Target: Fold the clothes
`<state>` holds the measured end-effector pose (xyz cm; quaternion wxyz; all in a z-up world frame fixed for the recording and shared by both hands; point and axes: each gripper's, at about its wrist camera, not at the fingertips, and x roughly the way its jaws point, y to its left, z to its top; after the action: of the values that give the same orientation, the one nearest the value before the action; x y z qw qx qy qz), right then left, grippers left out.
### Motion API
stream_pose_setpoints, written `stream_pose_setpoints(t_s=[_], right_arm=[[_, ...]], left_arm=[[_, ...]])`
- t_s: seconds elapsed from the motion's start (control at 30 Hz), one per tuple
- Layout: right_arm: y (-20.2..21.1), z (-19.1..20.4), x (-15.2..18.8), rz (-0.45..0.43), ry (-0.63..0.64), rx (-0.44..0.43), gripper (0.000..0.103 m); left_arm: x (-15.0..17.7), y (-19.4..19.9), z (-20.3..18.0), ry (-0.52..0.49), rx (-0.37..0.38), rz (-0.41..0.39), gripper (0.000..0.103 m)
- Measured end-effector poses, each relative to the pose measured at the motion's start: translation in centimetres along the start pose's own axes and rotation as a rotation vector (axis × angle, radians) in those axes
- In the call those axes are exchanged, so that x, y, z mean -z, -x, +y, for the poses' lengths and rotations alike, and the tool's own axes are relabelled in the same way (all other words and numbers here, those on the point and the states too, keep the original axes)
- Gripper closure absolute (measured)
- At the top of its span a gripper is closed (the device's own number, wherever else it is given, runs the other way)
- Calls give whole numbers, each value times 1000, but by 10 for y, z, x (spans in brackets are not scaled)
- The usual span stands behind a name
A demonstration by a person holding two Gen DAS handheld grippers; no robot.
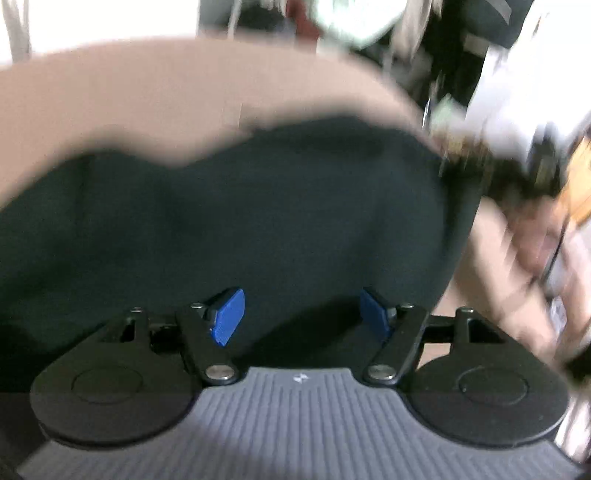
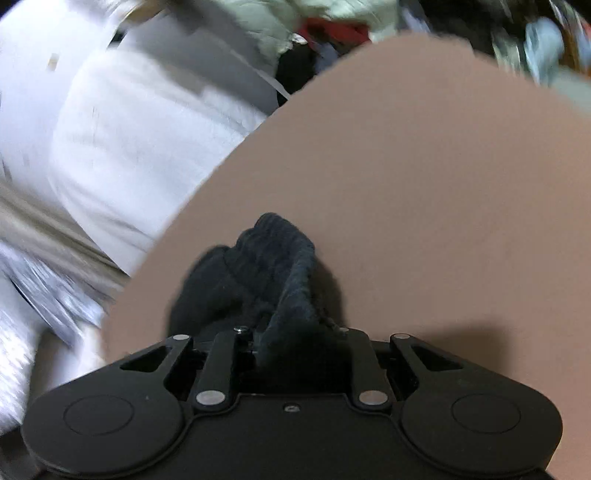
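A dark navy, soft-looking garment (image 1: 240,221) lies spread over a flat, matt tan table surface (image 1: 147,92), filling most of the left wrist view; its far edge runs in a wavy line across the tan top. The left gripper (image 1: 301,314) hovers low over this cloth with its two blue pads (image 1: 227,315) standing well apart — the jaws are open and nothing is pinched between them, though the dark fabric lies directly beneath and between them. At the right edge of that view a blurred hand (image 1: 524,258) shows, too smeared to tell what it grips.

In the right wrist view the right gripper (image 2: 291,343) has its jaws drawn close together on a bunched fold of dark ribbed fabric (image 2: 273,266), which rises in a crumpled ridge from between the fingers — the fingertips themselves are buried in the cloth. Whether this ribbed piece is an edge of the same navy garment is probably so, but the views do not settle it. It rests against the tan surface. To the left of the table a white, blurred mass of cloth (image 2: 129,140) shows, and a jumble of pale green and red items (image 2: 325,18) lies beyond the far edge.
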<state>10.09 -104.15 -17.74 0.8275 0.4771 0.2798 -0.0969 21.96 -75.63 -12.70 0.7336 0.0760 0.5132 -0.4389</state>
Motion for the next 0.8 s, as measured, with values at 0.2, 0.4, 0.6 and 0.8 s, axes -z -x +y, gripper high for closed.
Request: stream_pose_setpoints(t_s=[0.2,0.4,0.6,0.8], right_arm=[[36,44,6,-21,121,-135,81],[20,11,-4,179,121,23,62],[38,-4,-8,134,-57,5,38],[64,10,7,112,68,107,31]], left_arm=[[26,6,24,127,83,23,34],[14,6,17,47,91,65,34],[1,15,5,54,149,-49,34],[12,-17,0,142,114,30,30]])
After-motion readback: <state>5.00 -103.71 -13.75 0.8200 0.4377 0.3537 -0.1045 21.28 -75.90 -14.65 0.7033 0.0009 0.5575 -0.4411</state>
